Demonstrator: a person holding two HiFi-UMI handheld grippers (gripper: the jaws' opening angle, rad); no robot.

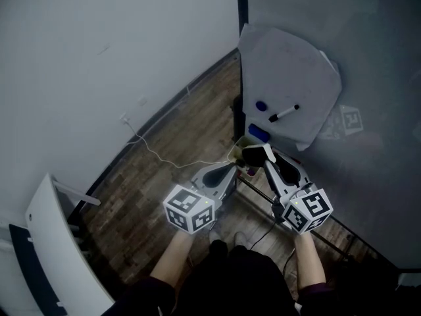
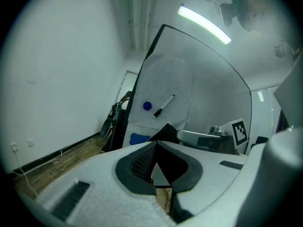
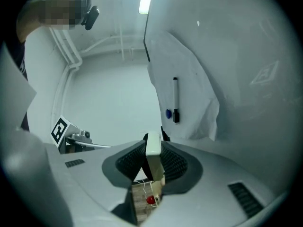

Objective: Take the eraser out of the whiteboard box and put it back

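My right gripper (image 1: 258, 154) is shut on the eraser (image 3: 154, 151), a flat block with a white back that stands edge-on between the pads. From the head view the eraser (image 1: 252, 155) shows dark felt and hangs just in front of a pale yellowish box (image 1: 237, 149) at the foot of the whiteboard (image 1: 368, 58). Close to the left of it is my left gripper (image 1: 231, 168), pointing at the same spot. Its tips (image 2: 155, 144) meet with nothing between them.
A grey sheet (image 1: 289, 71) on the whiteboard carries a black marker (image 1: 283, 114), a round blue magnet (image 1: 261, 105) and a blue patch (image 1: 258, 133). A white cable (image 1: 164, 158) trails over the wooden floor. A white panel (image 1: 56, 242) stands at the lower left.
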